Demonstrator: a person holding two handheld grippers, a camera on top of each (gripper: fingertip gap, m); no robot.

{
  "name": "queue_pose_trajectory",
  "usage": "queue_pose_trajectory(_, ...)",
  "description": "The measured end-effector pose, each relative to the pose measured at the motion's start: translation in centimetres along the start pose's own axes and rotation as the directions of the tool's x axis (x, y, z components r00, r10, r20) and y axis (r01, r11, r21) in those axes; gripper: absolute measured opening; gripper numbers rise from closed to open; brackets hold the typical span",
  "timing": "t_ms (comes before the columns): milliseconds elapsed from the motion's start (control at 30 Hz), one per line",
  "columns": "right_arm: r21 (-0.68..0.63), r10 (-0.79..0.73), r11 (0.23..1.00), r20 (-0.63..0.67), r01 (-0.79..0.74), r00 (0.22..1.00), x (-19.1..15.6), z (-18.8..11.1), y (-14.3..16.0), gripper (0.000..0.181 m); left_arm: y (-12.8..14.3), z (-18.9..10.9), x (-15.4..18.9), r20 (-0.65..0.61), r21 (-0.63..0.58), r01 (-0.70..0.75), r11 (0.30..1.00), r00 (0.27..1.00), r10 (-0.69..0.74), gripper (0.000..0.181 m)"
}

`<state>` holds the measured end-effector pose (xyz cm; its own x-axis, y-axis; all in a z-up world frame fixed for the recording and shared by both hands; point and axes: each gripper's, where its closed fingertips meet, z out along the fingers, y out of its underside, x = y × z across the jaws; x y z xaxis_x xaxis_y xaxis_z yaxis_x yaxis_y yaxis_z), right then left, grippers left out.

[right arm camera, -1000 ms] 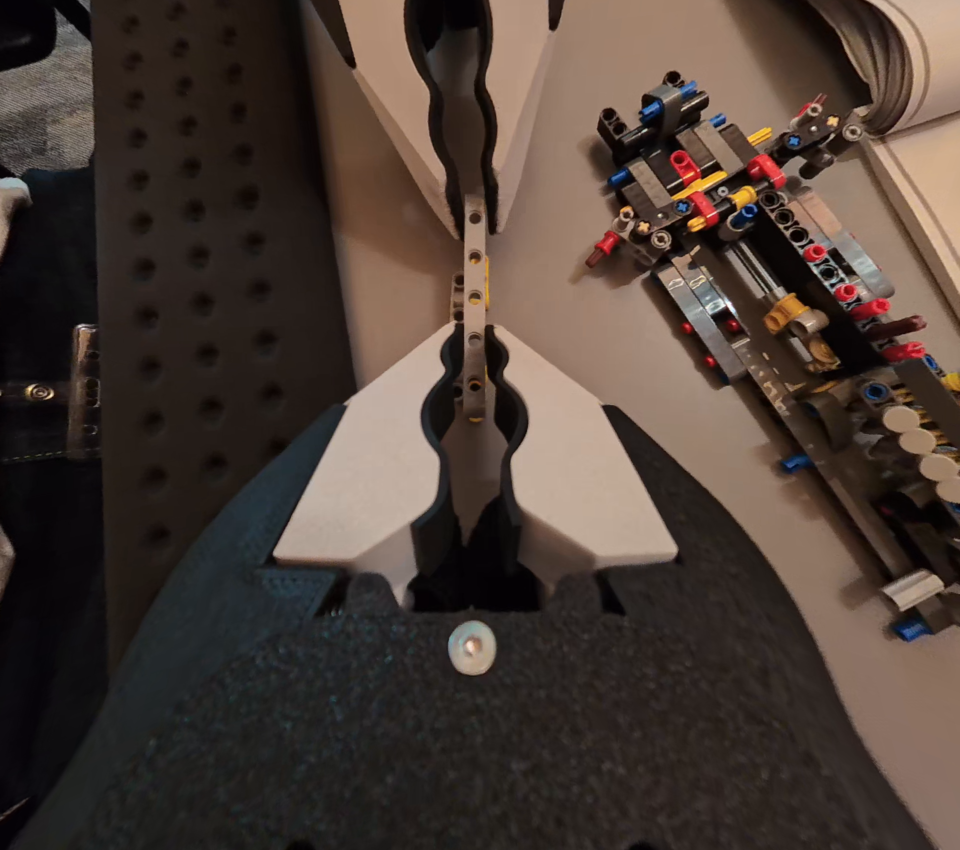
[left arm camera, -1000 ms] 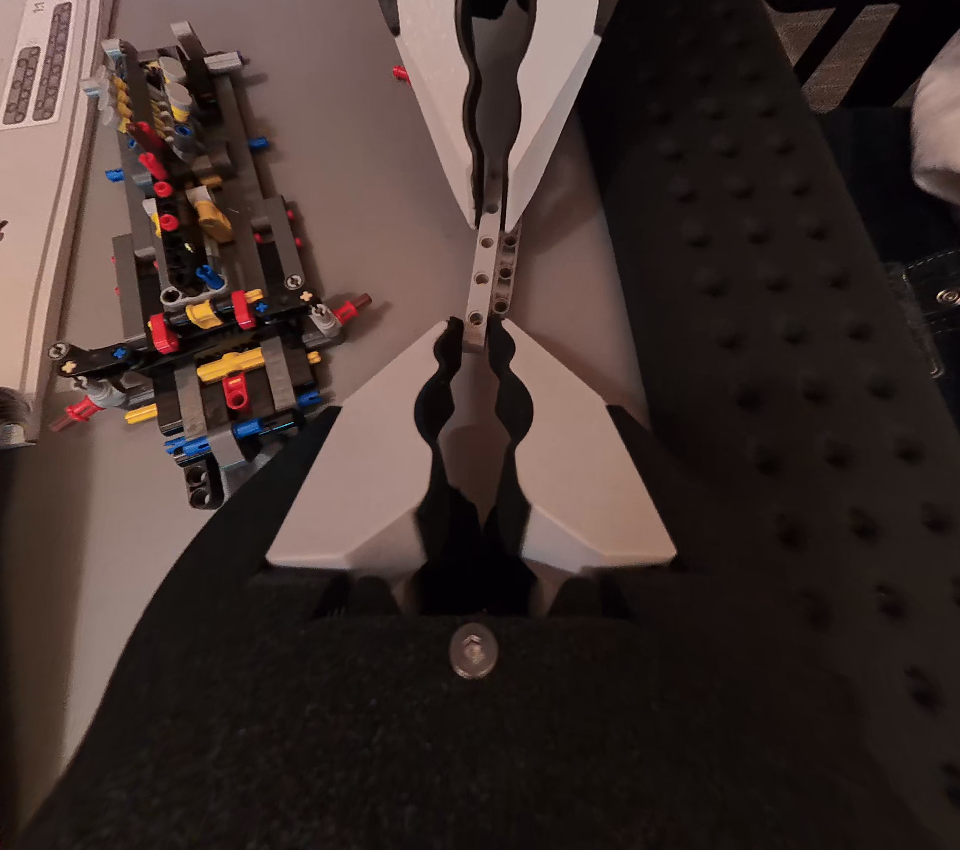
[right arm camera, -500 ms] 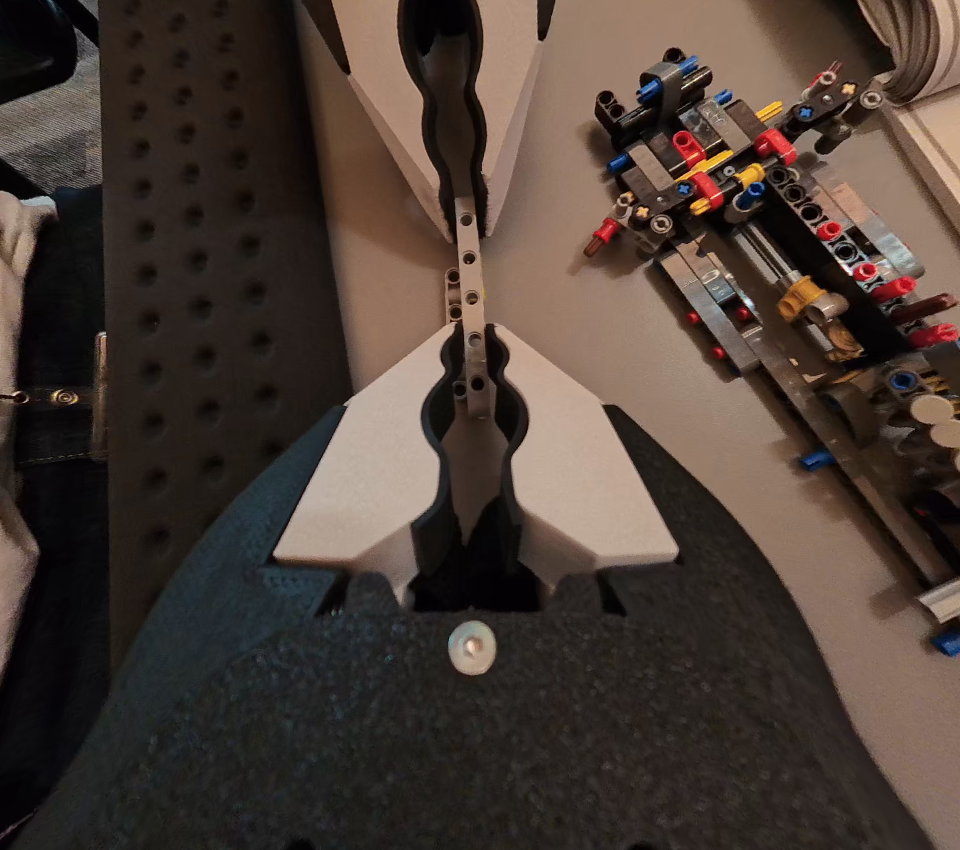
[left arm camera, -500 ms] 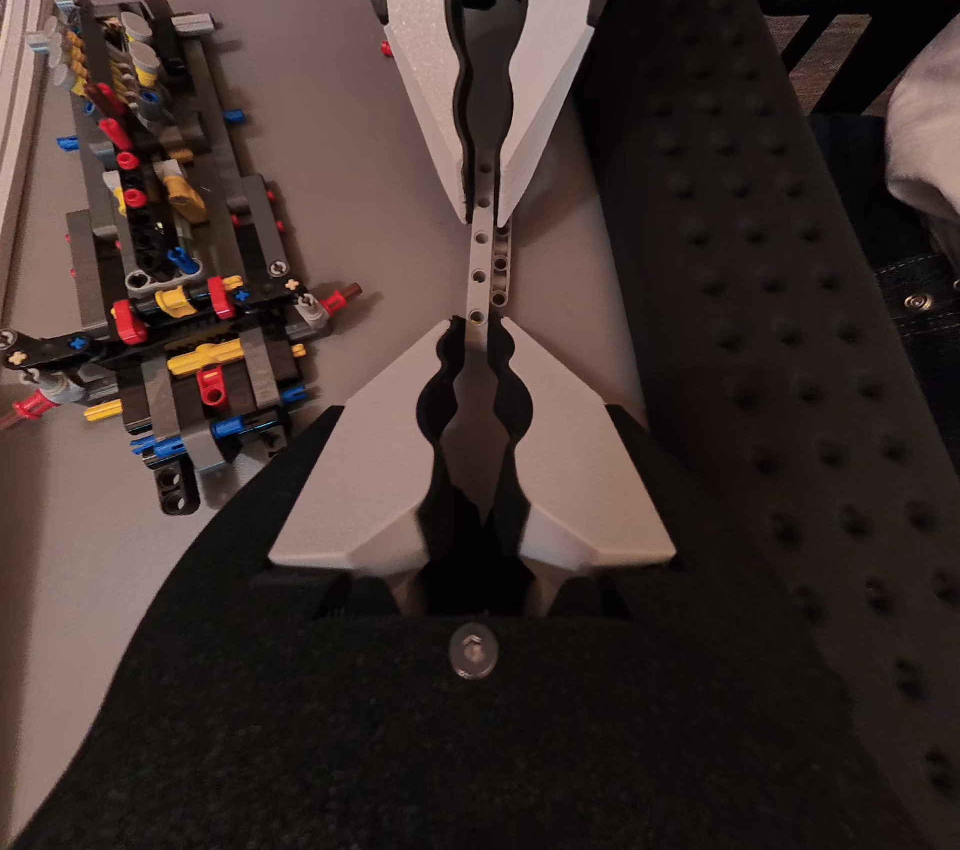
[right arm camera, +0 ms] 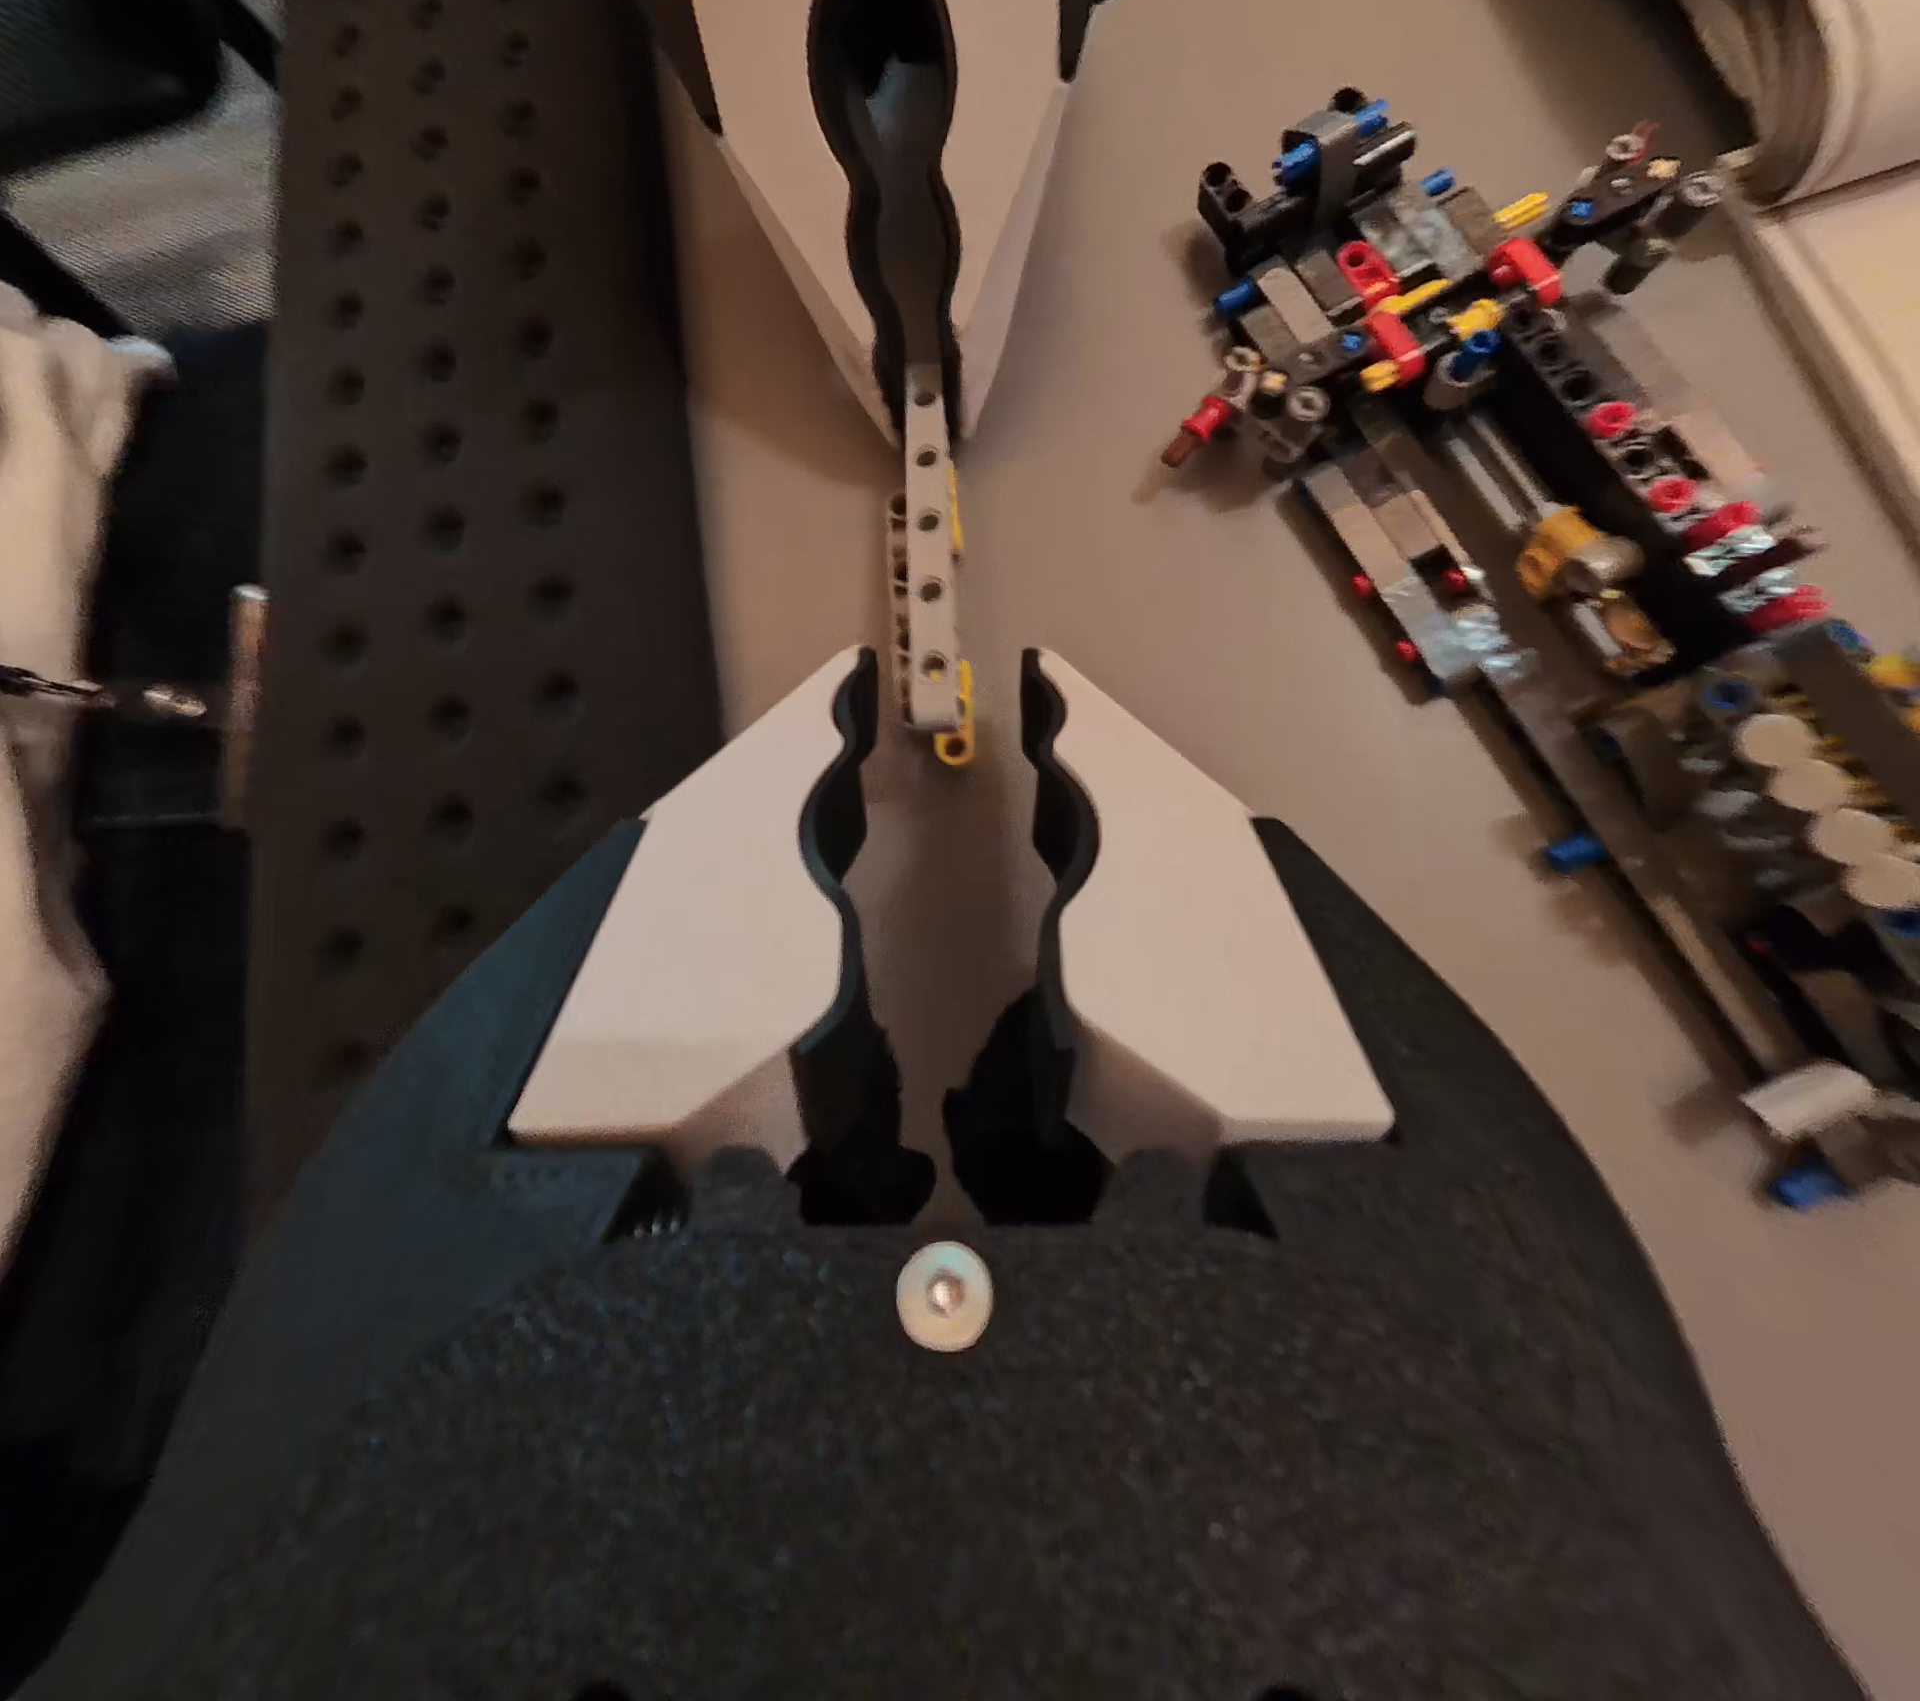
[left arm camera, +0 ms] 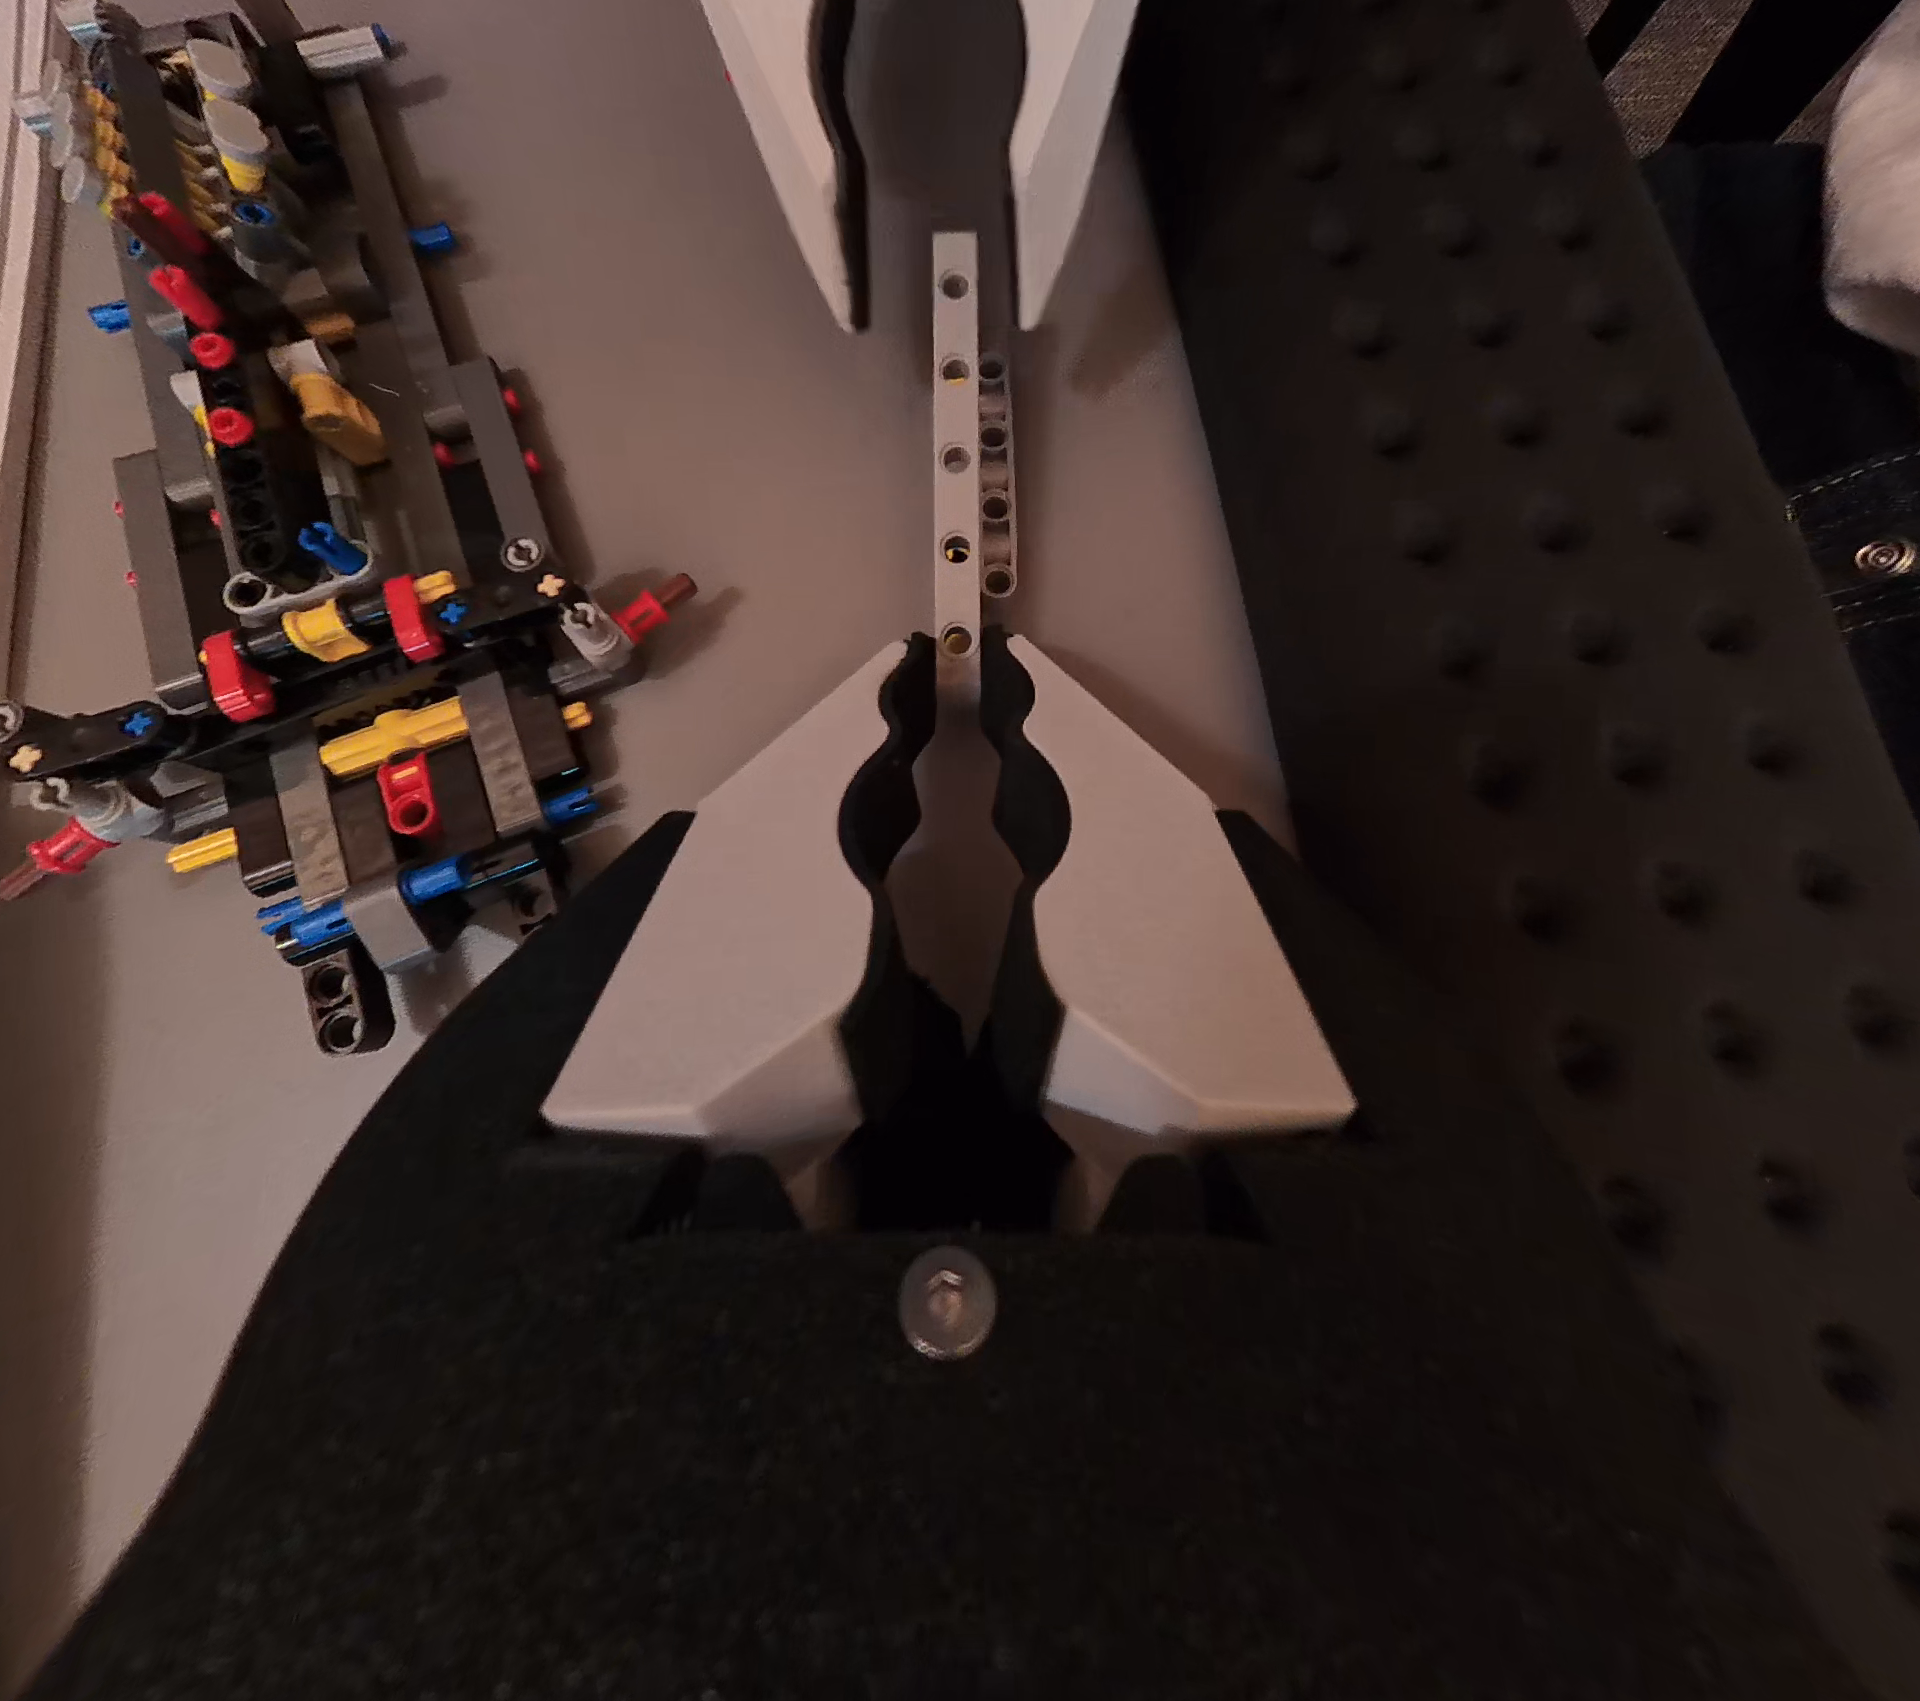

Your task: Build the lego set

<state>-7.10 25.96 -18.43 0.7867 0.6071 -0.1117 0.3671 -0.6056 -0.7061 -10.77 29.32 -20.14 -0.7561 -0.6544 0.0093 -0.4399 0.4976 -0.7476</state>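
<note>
Right gripper fingers now parted

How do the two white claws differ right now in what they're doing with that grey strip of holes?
The left gripper is shut on the grey beam, pinching one end; the right gripper is open, its fingers apart and clear of the beam's other end. Both share white fingers with wavy black pads, facing each other.

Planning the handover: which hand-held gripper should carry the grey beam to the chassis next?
Left. The left hand-held gripper is shut on the grey beam, while the right hand-held gripper stands open around it, gripping nothing. The chassis lies on the table.
</note>
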Motion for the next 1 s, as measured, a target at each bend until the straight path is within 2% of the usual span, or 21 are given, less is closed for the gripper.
queue_pose_trajectory(67, -0.012, -0.060, 0.998, -0.075, 0.059, 0.995, 0.7, -0.1, 0.1, 0.024, 0.0, 0.0, 0.0, 0.001, -0.004, -0.003, 1.000, 1.000, 0.003, 0.007)
queue_pose_trajectory(167, 0.000, -0.082, 0.997, -0.069, 0.082, 0.994, 0.3, 0.2, -0.1, 0.009, 0.0, 0.1, 0.0, 0.002, -0.009, 0.001, 1.000, 1.000, -0.001, 0.007)
queue_pose_trajectory(233, -0.012, -0.068, 0.998, -0.045, 0.067, 0.997, 0.1, 0.3, 0.2, 0.008, -0.1, 0.0, -0.1, 0.007, -0.007, 0.001, 1.000, 1.000, -0.001, 0.007)
queue_pose_trajectory(333, -0.007, -0.042, 0.999, -0.024, 0.042, 0.999, 0.0, 0.3, 0.3, 0.008, -0.1, 0.0, -0.1, 0.014, -0.011, -0.011, 1.000, 1.000, 0.011, 0.007)
queue_pose_trajectory(433, -0.001, -0.050, 0.999, -0.034, 0.050, 0.998, 0.0, -0.3, 0.2, 0.017, 0.0, 0.0, 0.0, 0.012, -0.018, -0.012, 1.000, 1.000, 0.012, 0.007)
queue_pose_trajectory(567, 0.020, -0.067, 0.997, -0.047, 0.068, 0.997, -0.1, -1.0, 0.0, 0.006, 0.0, 0.0, 0.0, 0.013, -0.019, -0.014, 1.000, 1.000, 0.014, 0.007)
queue_pose_trajectory(833, 0.027, -0.060, 0.998, -0.053, 0.062, 0.997, 0.0, -0.9, 0.6, 0.006, -0.3, -0.1, 0.0, 0.017, -0.008, -0.008, 1.000, 1.000, 0.008, 0.007)
queue_pose_trajectory(1000, 0.006, -0.039, 0.999, -0.042, 0.039, 0.998, 0.0, -0.9, 0.9, 0.017, -0.3, 0.0, 0.1, 0.016, -0.014, -0.011, 1.000, 1.000, 0.011, 0.007)
